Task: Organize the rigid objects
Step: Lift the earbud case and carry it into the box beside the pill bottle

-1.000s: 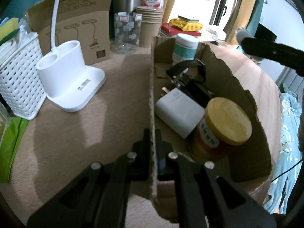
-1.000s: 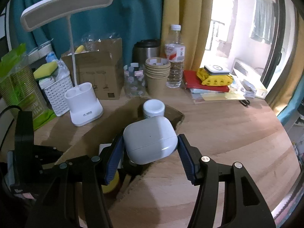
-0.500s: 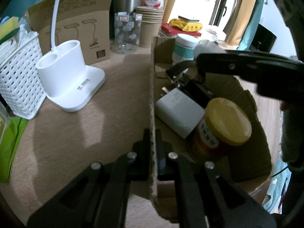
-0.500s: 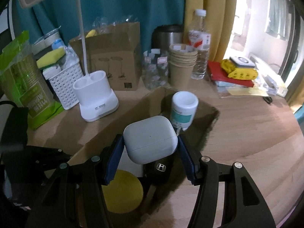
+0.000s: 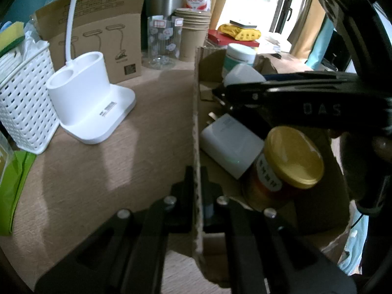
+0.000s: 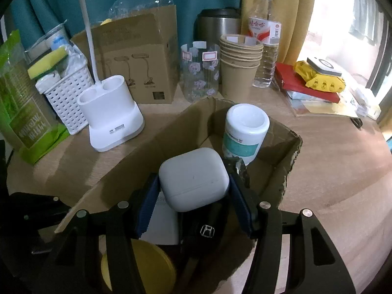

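Inside cardboard box [image 6: 171, 132]: white bottle [image 6: 245, 132], yellow-lidded jar [image 5: 284, 164], white charger [image 5: 230, 144].

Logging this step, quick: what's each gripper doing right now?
Left gripper: shut on the cardboard box wall.
Right gripper: shut on the white earbud case, above the box.

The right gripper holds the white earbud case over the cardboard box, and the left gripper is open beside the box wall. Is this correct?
Not quite. The left gripper is shut on the cardboard box wall, as the left wrist view shows. The right gripper does hold the white earbud case over the box.
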### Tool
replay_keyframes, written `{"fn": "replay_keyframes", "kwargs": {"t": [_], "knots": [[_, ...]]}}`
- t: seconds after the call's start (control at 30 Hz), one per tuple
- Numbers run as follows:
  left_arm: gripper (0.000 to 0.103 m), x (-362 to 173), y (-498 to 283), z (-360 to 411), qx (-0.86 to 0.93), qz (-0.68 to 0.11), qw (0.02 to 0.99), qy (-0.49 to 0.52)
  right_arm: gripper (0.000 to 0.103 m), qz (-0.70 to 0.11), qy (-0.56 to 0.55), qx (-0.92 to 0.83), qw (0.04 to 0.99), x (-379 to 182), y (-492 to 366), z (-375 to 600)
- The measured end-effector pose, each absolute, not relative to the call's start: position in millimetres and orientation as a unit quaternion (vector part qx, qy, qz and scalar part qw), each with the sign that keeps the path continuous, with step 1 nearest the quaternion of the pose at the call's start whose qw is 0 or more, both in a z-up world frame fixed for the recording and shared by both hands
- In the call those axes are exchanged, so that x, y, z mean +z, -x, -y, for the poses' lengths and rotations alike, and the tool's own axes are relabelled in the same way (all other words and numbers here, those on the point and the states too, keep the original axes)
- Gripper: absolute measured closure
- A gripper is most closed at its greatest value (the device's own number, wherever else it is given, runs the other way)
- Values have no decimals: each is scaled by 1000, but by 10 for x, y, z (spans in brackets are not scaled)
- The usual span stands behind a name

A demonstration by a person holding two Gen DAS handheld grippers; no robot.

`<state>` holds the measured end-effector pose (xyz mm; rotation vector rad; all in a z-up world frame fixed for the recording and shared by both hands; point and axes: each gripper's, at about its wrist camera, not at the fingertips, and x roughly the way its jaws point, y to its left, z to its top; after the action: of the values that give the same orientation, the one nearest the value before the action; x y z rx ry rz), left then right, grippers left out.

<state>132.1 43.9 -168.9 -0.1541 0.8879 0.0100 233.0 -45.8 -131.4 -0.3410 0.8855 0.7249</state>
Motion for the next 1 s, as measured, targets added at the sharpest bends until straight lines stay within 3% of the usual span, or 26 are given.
{"fn": "replay_keyframes", "kwargs": {"t": [0.8,1.0], "knots": [[99,-1688,-1312,-415,4,-429,900,75,42,-426,169,356,814,-1311,-2317,410],[99,-1689,-1312,-421,4,-429,900,76,34,-417,167,356,819,-1232,-2289,452]]}}
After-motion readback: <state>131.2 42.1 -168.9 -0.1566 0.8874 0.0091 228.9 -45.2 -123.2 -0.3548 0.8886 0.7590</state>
